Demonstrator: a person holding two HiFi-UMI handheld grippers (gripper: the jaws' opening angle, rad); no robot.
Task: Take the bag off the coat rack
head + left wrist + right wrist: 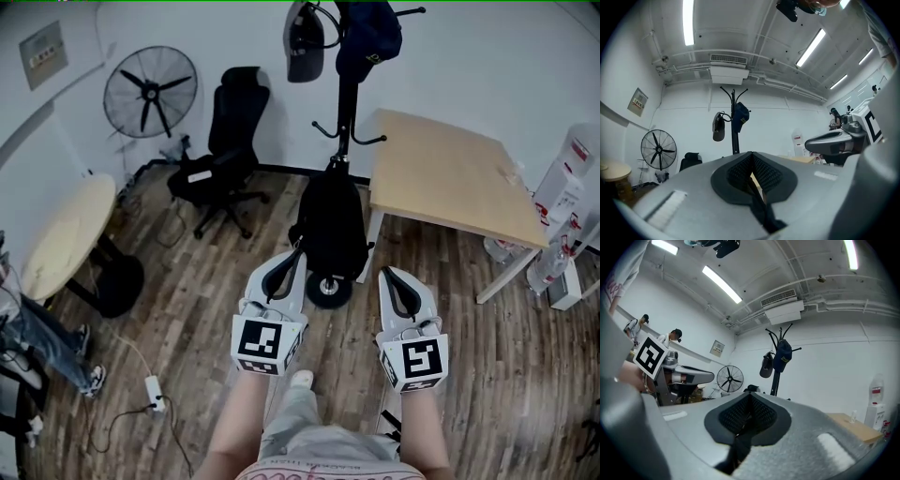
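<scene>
Matt black cloth bag (328, 230), black metal coat rack (347, 108), smooth pale wooden table (450, 173), wood-grain plank floor (525, 375)

Occlusions and crops, head view.
Noted rack (347, 94) top cropped by upper edge, lower pole and base partly behind bag (328, 225); person (42, 333) cropped at left edge, bottles (565, 183) at right; wall sign (42, 53) print too small to read.
</scene>
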